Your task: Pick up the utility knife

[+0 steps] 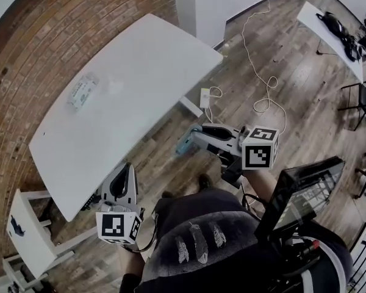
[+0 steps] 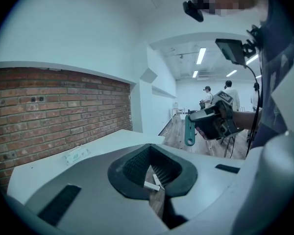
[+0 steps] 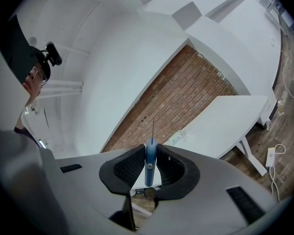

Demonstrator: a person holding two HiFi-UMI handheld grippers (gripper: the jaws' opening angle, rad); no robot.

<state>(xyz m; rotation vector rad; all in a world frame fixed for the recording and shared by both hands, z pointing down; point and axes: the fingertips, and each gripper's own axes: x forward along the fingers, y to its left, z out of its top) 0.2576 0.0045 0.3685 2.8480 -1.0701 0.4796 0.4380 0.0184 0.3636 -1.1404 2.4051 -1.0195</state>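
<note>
Between the ribbed pads of the right gripper (image 3: 150, 169) the utility knife (image 3: 150, 160) is sitting clamped: its blue handle is standing upright in the right gripper view with a thin blade tip poking out above it, and the jaws are closing on it at a middling width, pressing on both sides of the handle. From the head view I am seeing the knife (image 1: 185, 144) sticking out of that gripper (image 1: 195, 140) toward the picture's left, up in the air over the wooden floor (image 1: 274, 139), off the white table (image 1: 128, 72) and just beyond its near edge. The left gripper view is catching the same thing from the side, with the knife (image 2: 189, 129) hanging down from the front of the right gripper (image 2: 196, 124). My left gripper (image 1: 123, 174) is hovering lower left in the head view, by the table's near corner, and its jaws (image 2: 154, 175) are pressing together with nothing between them. A small packet (image 1: 83, 92) is lying on the far side of the table, well apart from both grippers, close to the brick wall (image 1: 43, 47). Beyond the table a white power strip (image 1: 205, 97) is resting on the floor, with a pale cable (image 1: 256, 60) trailing away from it. A dark screen (image 1: 302, 191) is riding at the person's right side.
</note>
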